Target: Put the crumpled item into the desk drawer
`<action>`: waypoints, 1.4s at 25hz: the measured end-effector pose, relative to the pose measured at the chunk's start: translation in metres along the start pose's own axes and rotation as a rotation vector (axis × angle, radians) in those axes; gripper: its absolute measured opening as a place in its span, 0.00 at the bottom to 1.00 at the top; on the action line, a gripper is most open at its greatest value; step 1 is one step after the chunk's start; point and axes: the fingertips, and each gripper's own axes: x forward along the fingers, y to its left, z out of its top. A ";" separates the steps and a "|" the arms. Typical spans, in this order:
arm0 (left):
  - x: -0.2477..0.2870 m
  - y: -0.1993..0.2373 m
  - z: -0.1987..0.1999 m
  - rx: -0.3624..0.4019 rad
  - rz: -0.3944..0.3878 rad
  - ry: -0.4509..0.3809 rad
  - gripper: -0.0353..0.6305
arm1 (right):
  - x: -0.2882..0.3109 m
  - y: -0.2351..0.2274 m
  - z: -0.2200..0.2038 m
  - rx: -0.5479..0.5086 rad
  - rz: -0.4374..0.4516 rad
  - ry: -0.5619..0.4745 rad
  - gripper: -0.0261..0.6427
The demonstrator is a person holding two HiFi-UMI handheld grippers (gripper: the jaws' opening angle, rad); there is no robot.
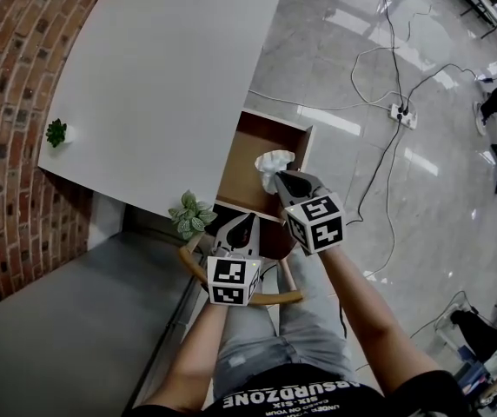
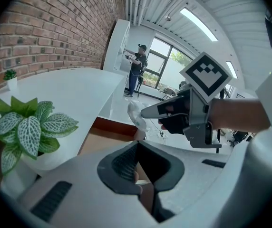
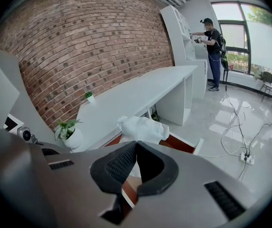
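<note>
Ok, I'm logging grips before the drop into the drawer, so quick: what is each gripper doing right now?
Left gripper: closed, holding nothing.
Right gripper: closed on the crumpled tissue.

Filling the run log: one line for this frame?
right gripper: shut on crumpled item | crumpled item: over open drawer, not released | left gripper: shut, empty

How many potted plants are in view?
2. A small plant stands on the desk by the brick wall; a larger plant stands at its near edge, beside the open drawer. None seems hidden.
</note>
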 end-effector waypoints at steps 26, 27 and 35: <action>0.010 0.016 -0.021 -0.085 0.071 0.006 0.06 | 0.029 0.016 -0.019 -0.135 0.096 0.125 0.04; 0.010 0.016 -0.022 -0.088 0.074 0.006 0.06 | 0.031 0.017 -0.021 -0.143 0.099 0.131 0.04; 0.011 0.021 -0.027 -0.111 0.096 -0.001 0.06 | 0.041 0.021 -0.031 -0.203 0.121 0.174 0.04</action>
